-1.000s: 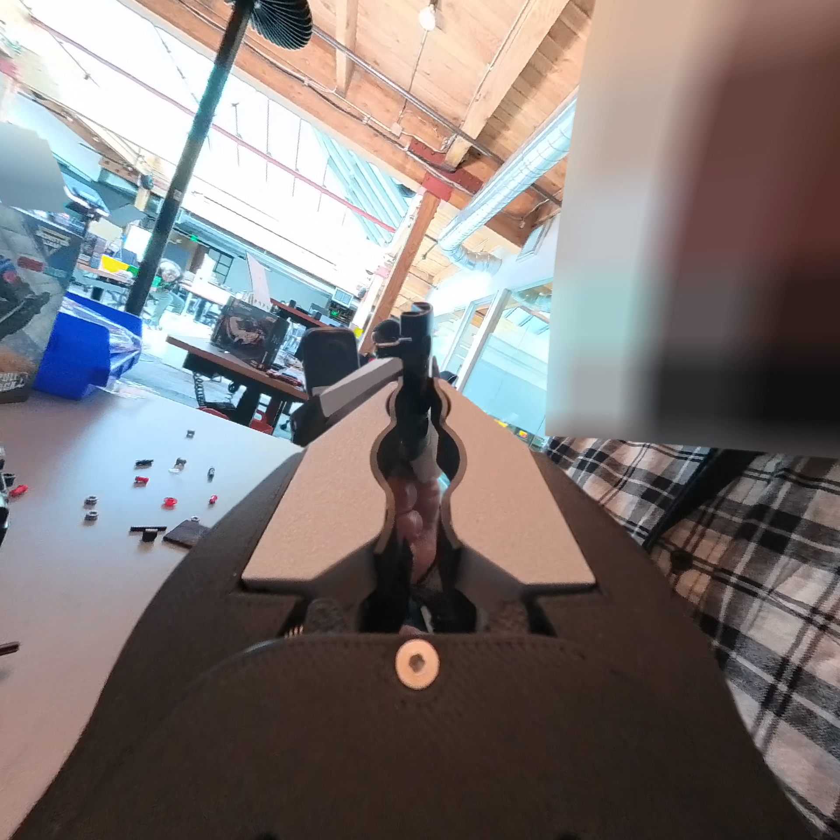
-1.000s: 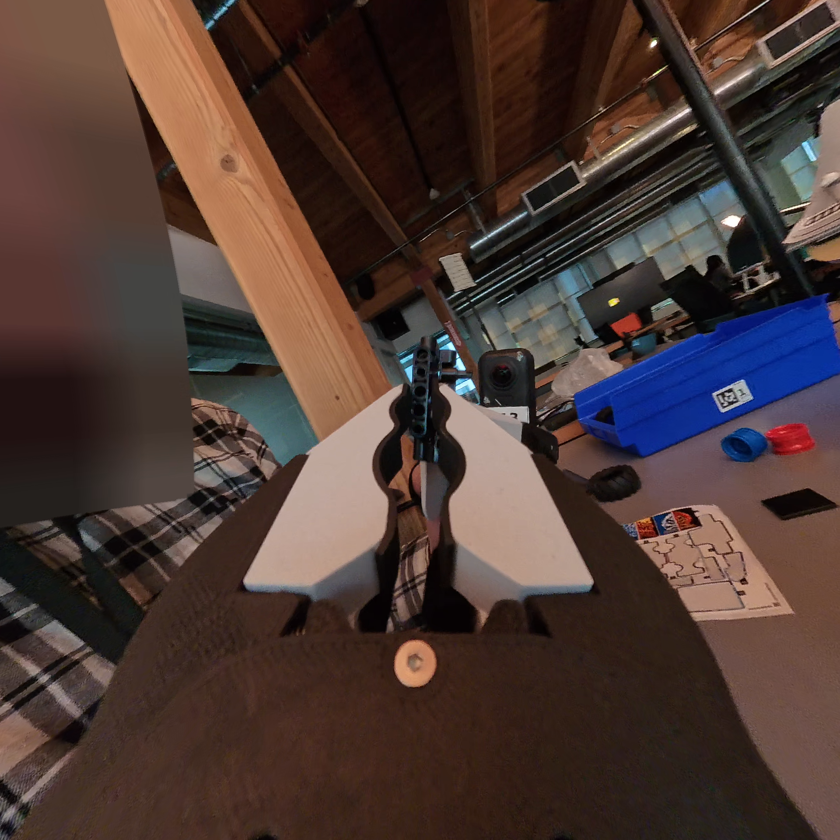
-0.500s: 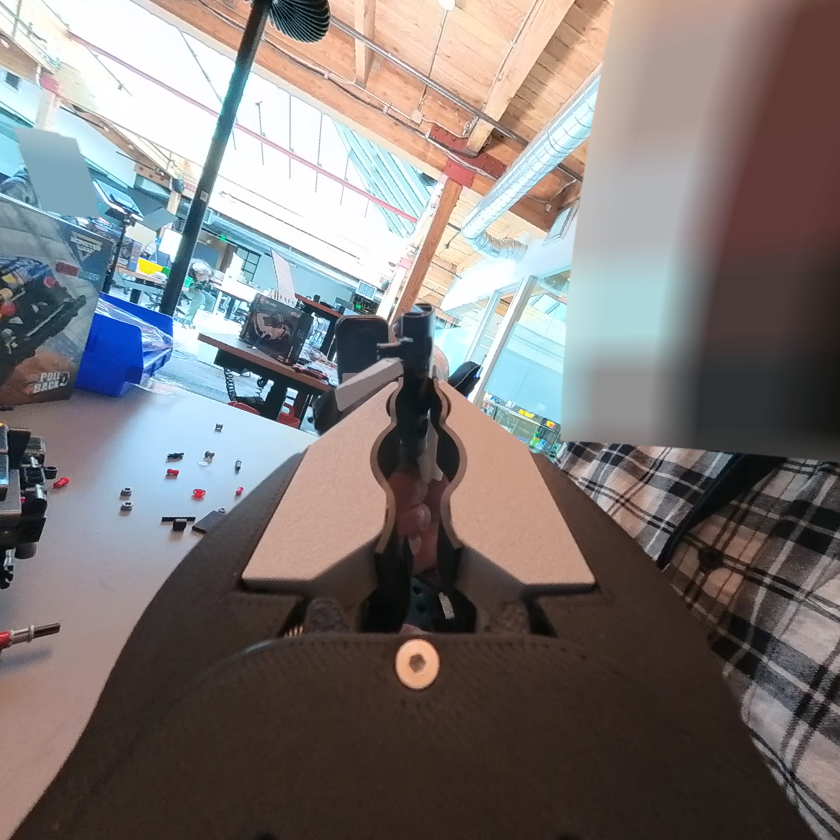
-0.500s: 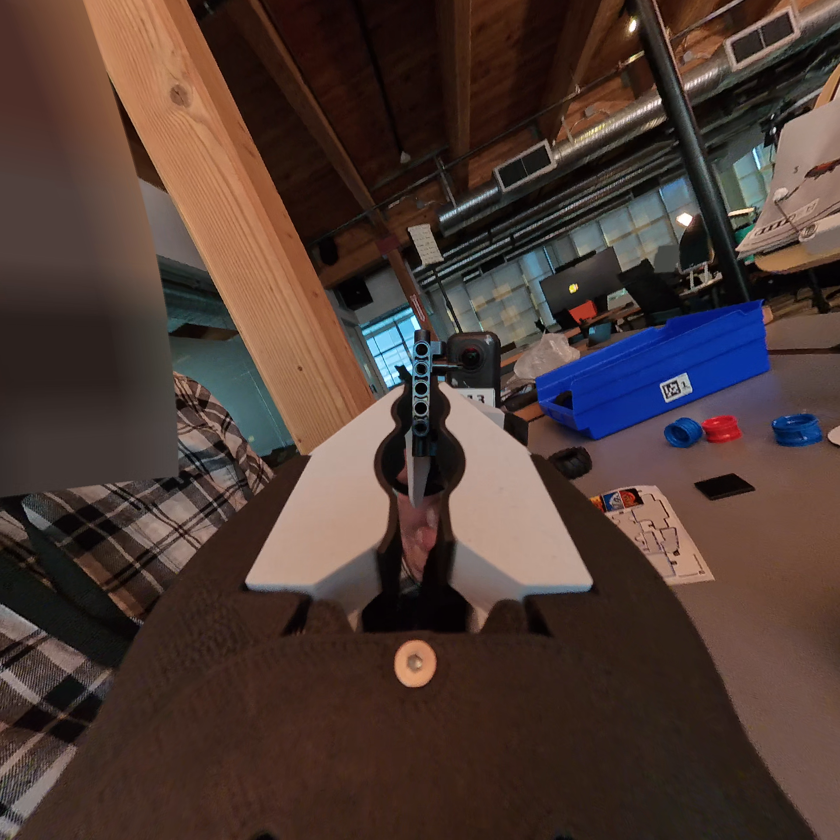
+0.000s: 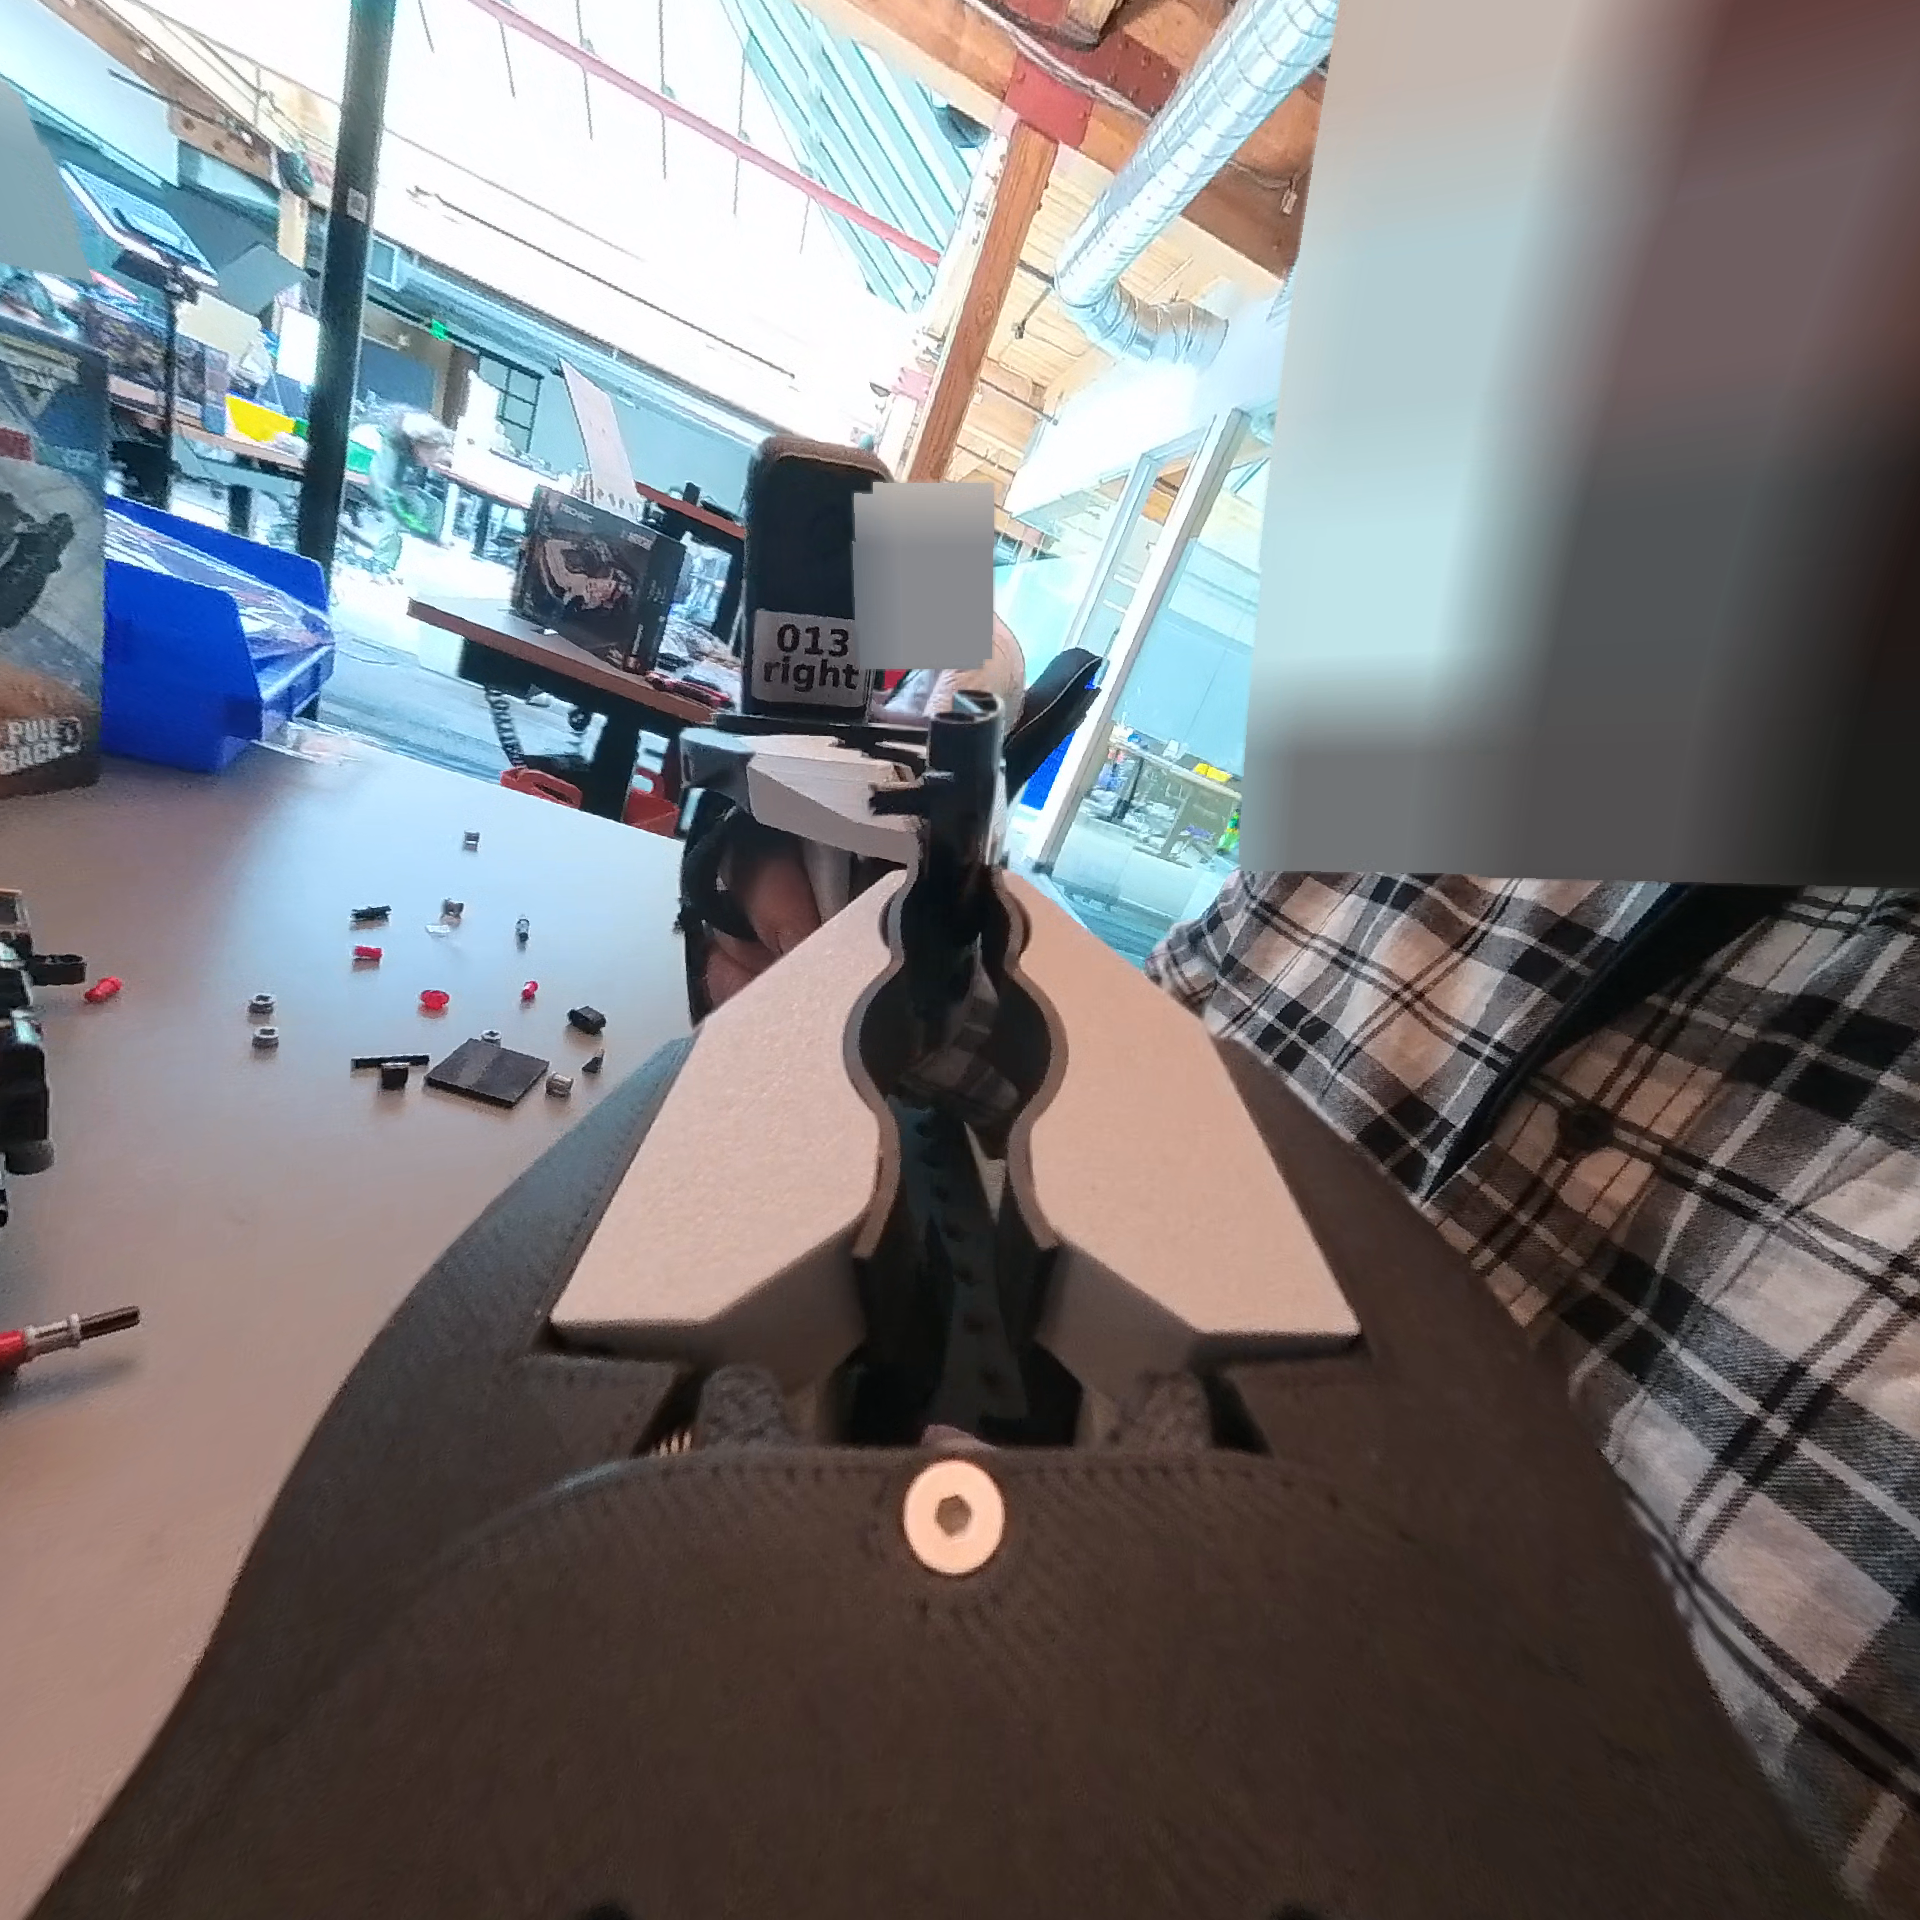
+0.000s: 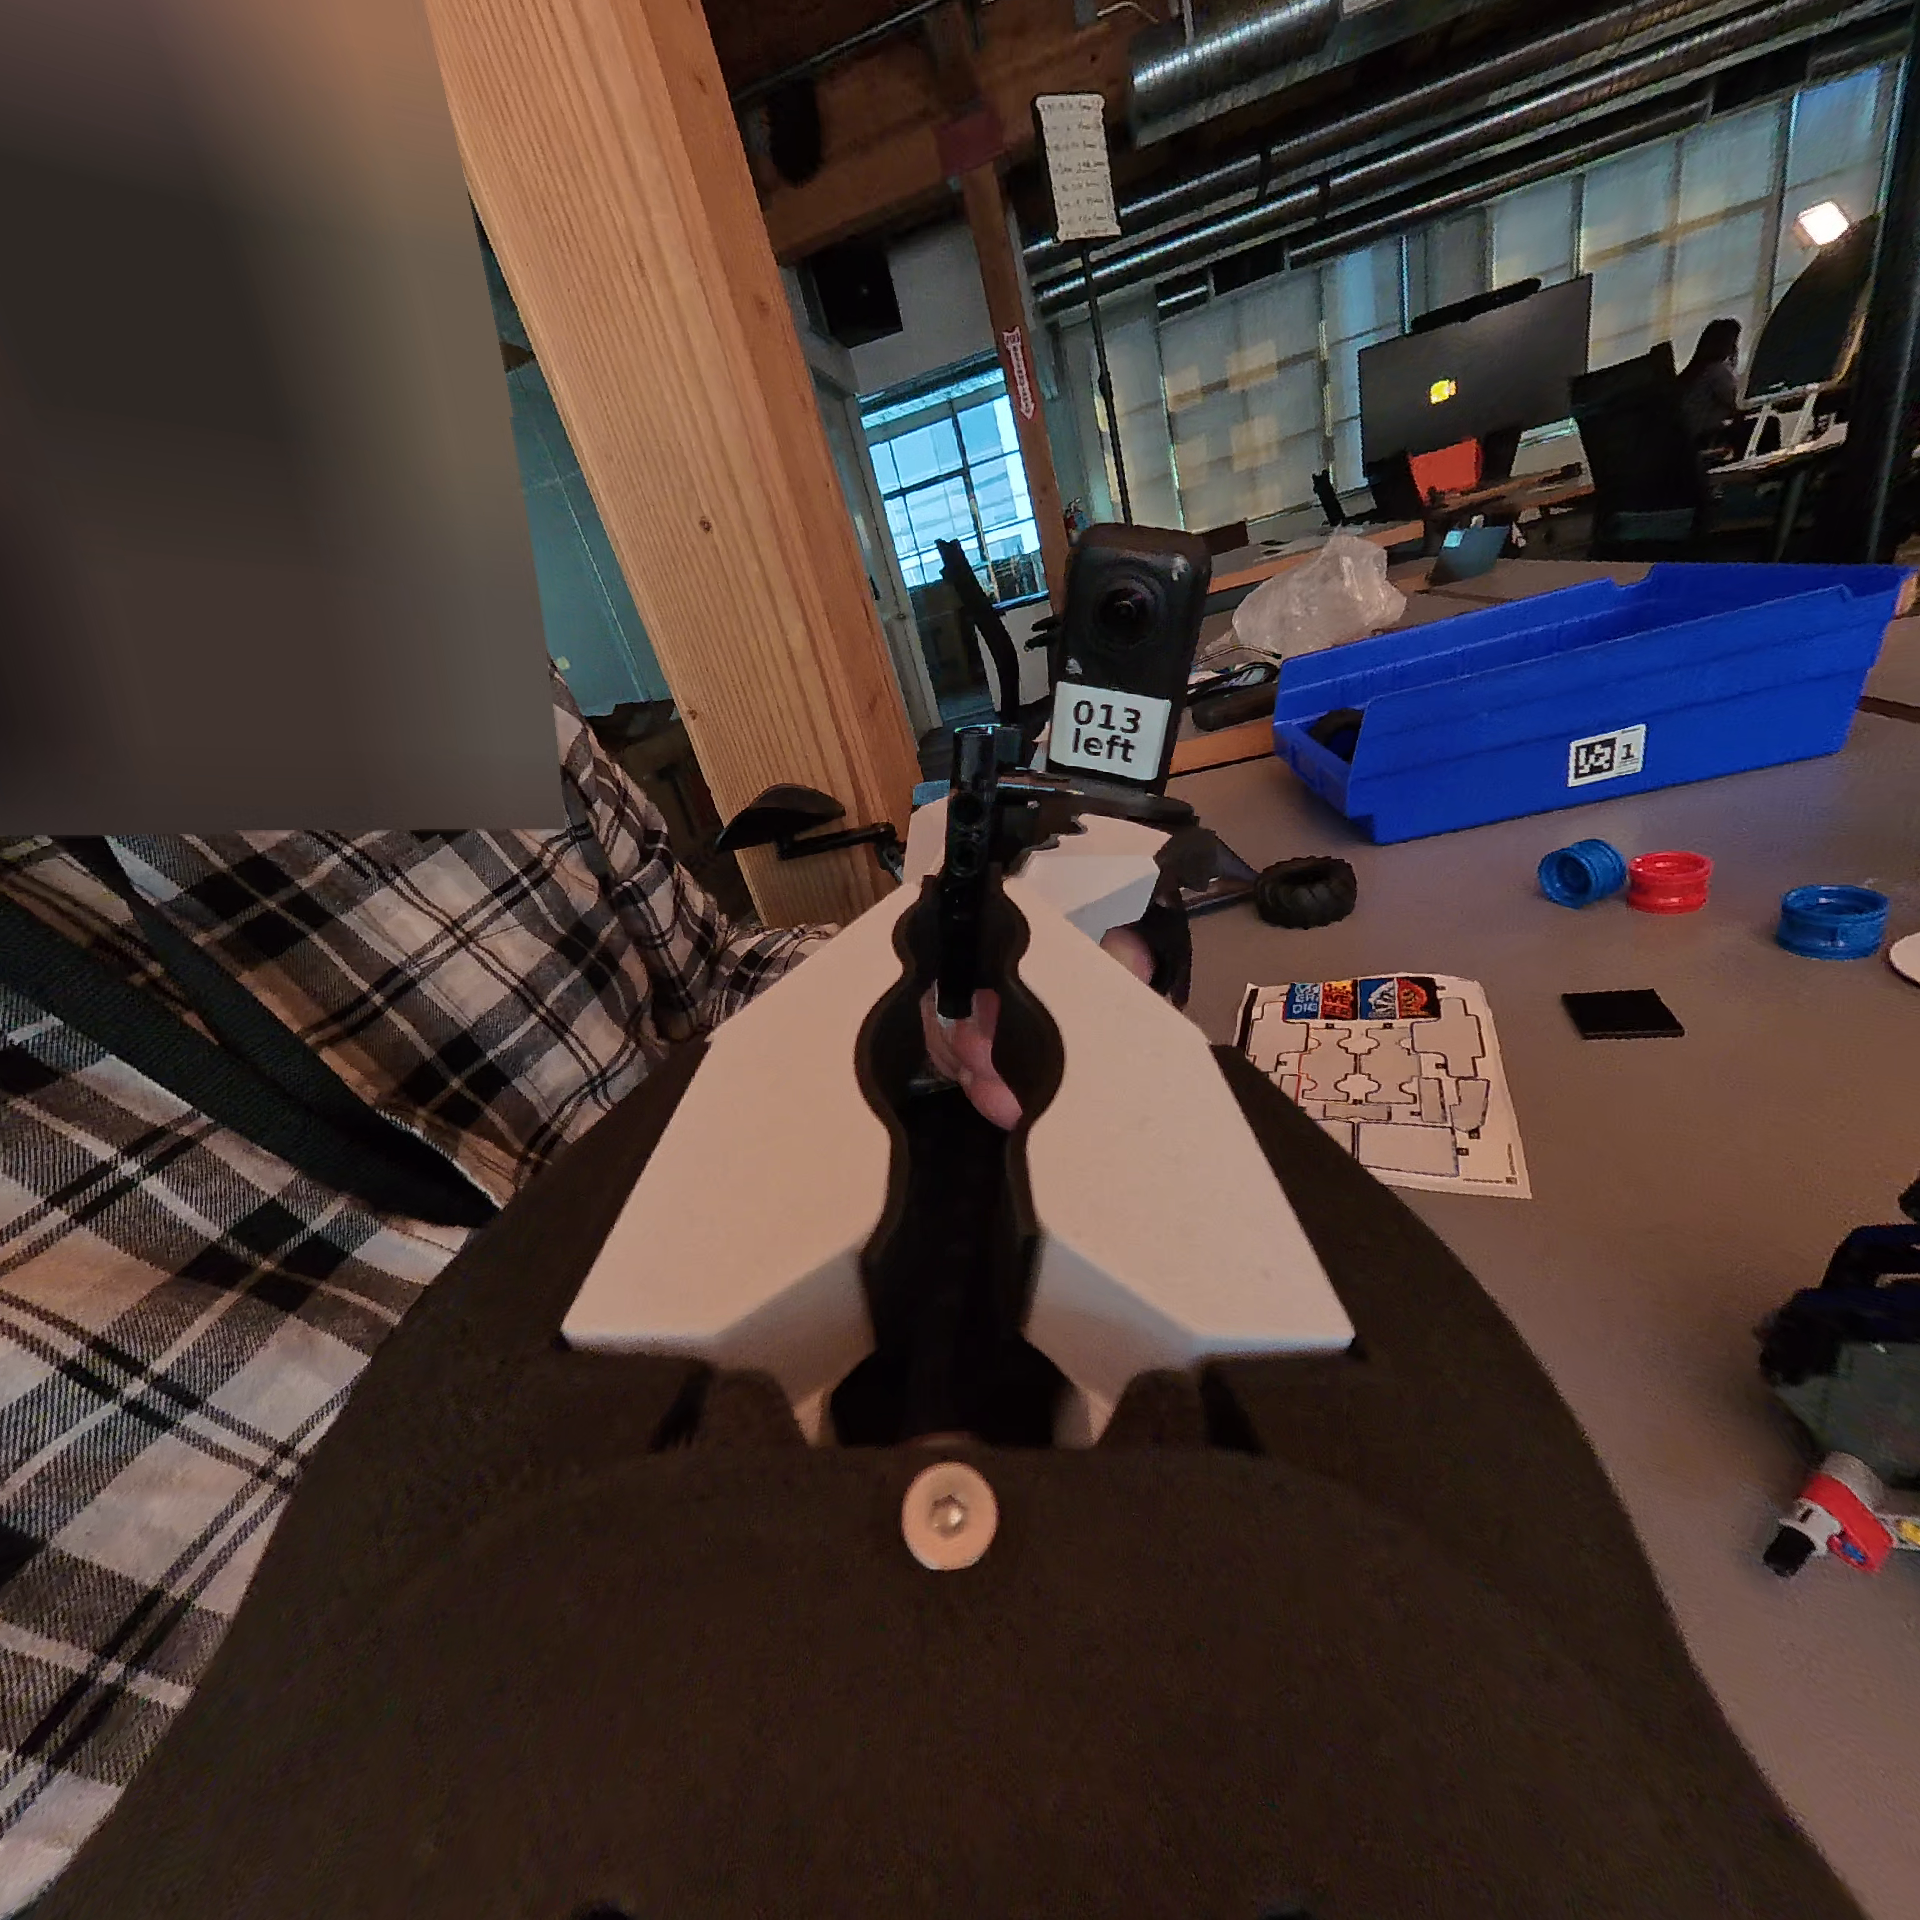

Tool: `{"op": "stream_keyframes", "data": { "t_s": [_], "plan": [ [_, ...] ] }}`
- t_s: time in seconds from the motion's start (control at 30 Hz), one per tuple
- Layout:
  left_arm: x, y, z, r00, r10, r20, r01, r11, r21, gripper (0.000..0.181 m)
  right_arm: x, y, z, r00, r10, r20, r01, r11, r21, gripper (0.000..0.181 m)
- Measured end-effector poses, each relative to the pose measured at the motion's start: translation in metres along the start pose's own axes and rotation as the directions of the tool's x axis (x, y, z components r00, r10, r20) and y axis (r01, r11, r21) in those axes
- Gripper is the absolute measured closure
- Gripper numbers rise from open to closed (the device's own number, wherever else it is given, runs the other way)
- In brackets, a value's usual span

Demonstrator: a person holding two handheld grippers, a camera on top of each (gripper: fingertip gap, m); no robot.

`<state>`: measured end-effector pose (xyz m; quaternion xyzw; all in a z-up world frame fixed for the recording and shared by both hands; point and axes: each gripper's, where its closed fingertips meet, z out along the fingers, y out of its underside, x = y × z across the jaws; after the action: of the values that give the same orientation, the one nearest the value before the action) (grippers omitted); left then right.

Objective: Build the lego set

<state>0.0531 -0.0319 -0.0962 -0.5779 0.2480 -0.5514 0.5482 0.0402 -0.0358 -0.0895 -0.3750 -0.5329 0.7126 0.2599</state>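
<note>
Both views tilted lower than before; left gripper (image 5: 954, 894) and right gripper (image 6: 961, 904) each pinched black lego beam (image 6: 968, 831) upright between jaws.

A slim black lego beam (image 5: 964, 790) with round holes (image 6: 968, 831) stands nearly upright above the grey table (image 5: 312, 1195), where small loose lego pieces (image 5: 457, 997) (black, red, grey) lie scattered.

White printed labels on both camera bodies (image 5: 805, 582) (image 6: 1127, 634); tag on blue bin (image 6: 1605, 755); printed box (image 5: 47, 571); sticker sheet (image 6: 1371, 1081); wording not transcribed.
</note>
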Motion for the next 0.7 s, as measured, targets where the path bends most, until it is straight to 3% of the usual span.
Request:
{"op": "stream_keyframes", "data": {
  "t_s": [0.1,0.13,0.17,0.2,0.23,0.33,0.4,0.5,0.7],
  "plan": [
    [0.000,0.005,0.000,1.000,-0.011,-0.009,0.010,1.000,-0.022,0.172,-0.001,0.005,-0.003,1.000,-0.027,0.003,0.027,0.998,-0.051,0.175],
    [0.008,-0.002,-0.006,0.998,-0.010,-0.062,0.010,1.000,0.012,0.173,0.000,-0.006,-0.012,1.000,-0.014,0.007,0.014,1.000,-0.003,0.176],
    [0.007,-0.026,-0.026,0.996,-0.046,-0.079,0.056,0.990,0.132,0.174,0.008,-0.026,-0.033,1.000,0.012,-0.019,-0.011,0.996,0.090,0.176],
    [-0.005,-0.040,-0.048,0.999,-0.037,-0.011,0.039,0.979,0.203,0.174,0.020,-0.039,-0.056,0.997,0.025,-0.077,-0.013,0.989,0.150,0.177],
    [-0.011,-0.034,-0.049,0.999,-0.034,0.030,0.029,0.985,0.172,0.173,0.027,-0.036,-0.060,0.992,0.006,-0.128,0.009,0.993,0.121,0.176],
    [-0.006,0.001,-0.010,0.999,-0.049,-0.002,0.049,0.998,0.037,0.172,0.023,-0.017,-0.022,0.996,0.010,-0.091,-0.005,0.998,0.059,0.176],
    [-0.008,-0.013,-0.018,0.995,-0.090,-0.045,0.094,0.990,0.101,0.173,0.023,-0.018,-0.018,0.996,0.083,-0.034,-0.080,0.992,0.095,0.176],
    [-0.005,-0.010,-0.015,0.996,-0.077,-0.049,0.080,0.994,0.080,0.173,0.022,-0.003,-0.008,0.993,0.110,-0.039,-0.110,0.994,0.009,0.176],
    [-0.012,-0.012,-0.020,0.999,-0.051,-0.011,0.052,0.995,0.091,0.173,0.020,0.005,-0.001,0.981,0.192,-0.010,-0.192,0.981,-0.006,0.176]
  ]
}}
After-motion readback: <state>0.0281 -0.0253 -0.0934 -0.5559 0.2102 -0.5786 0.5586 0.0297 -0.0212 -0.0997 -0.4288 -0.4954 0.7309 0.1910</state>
